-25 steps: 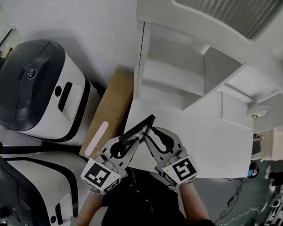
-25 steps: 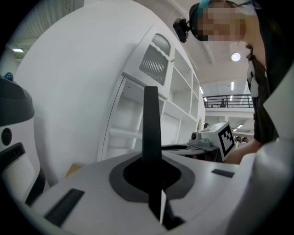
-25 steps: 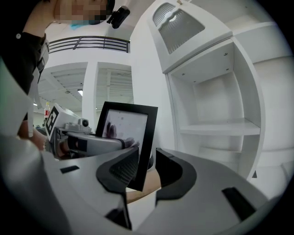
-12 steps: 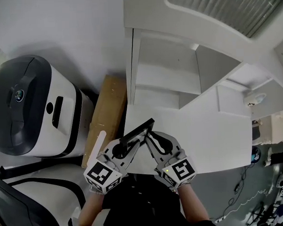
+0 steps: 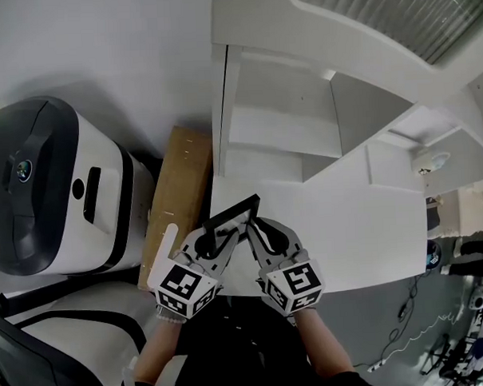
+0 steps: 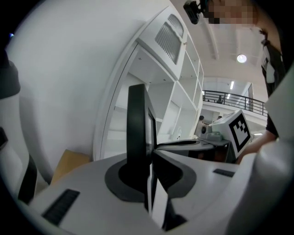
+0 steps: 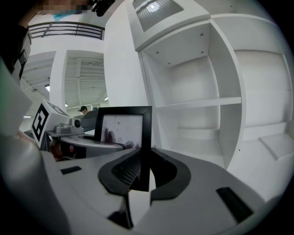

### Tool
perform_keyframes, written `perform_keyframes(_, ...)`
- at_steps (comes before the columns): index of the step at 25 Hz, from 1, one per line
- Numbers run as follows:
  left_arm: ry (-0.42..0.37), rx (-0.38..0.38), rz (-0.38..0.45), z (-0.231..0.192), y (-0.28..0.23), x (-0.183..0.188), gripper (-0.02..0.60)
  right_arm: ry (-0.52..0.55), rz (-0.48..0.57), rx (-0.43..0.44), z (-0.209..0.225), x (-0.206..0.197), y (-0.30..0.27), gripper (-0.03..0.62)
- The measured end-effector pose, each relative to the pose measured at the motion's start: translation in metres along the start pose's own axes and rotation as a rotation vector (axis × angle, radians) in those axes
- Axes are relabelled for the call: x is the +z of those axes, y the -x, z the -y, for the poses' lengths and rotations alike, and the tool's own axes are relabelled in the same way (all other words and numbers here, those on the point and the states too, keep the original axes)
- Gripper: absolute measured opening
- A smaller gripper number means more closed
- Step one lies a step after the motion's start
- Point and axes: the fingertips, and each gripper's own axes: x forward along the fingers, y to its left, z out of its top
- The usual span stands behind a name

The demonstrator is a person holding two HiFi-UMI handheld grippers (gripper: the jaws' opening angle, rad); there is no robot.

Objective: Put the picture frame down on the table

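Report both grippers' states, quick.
Left gripper: tongs on the picture frame, just eased slightly wider.
Right gripper: tongs just closing, now gripping the picture frame's edge.

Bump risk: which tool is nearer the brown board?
Left. Left tool, jaws just opening round the picture frame, sits beside the brown board; right tool, closing on the frame, lies beyond.

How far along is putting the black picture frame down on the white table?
Done: black rectangular picture frame upright over the white table, near corner. In hand: left gripper and right gripper both clamp it; left jaws just eased open slightly, right just closed in. To do: seat it and let go; its base is hidden.
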Motion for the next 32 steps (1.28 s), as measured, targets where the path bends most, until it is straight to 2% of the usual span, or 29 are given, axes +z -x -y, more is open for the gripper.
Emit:
perform_keyframes(10, 0.042, 0.091, -0.091, -0.034, -0.017, -0.035, 0.114, -0.091, -0.120, -0.083, 0.018, -0.036, -0.023, 0.066)
perform_keyframes(15, 0.036, 0.147, -0.141, -0.048, -0.020, -0.052, 0.140, -0.113, -0.166, -0.138, 0.030, -0.053, -0.031, 0.066)
perform_keyframes(24, 0.065, 0.250, -0.237, -0.069, -0.022, -0.082, 0.153, -0.188, -0.233, -0.213, 0.048, -0.079, -0.042, 0.066)
perform_keyframes(30, 0.028, 0.289, -0.308, -0.080, -0.025, -0.098, 0.152, -0.227, -0.293, -0.242, 0.060, -0.096, -0.051, 0.066)
perform_keyframes(32, 0.015, 0.291, -0.331, -0.082, -0.029, -0.104, 0.126, -0.238, -0.313, -0.243, 0.061, -0.102, -0.055, 0.066)
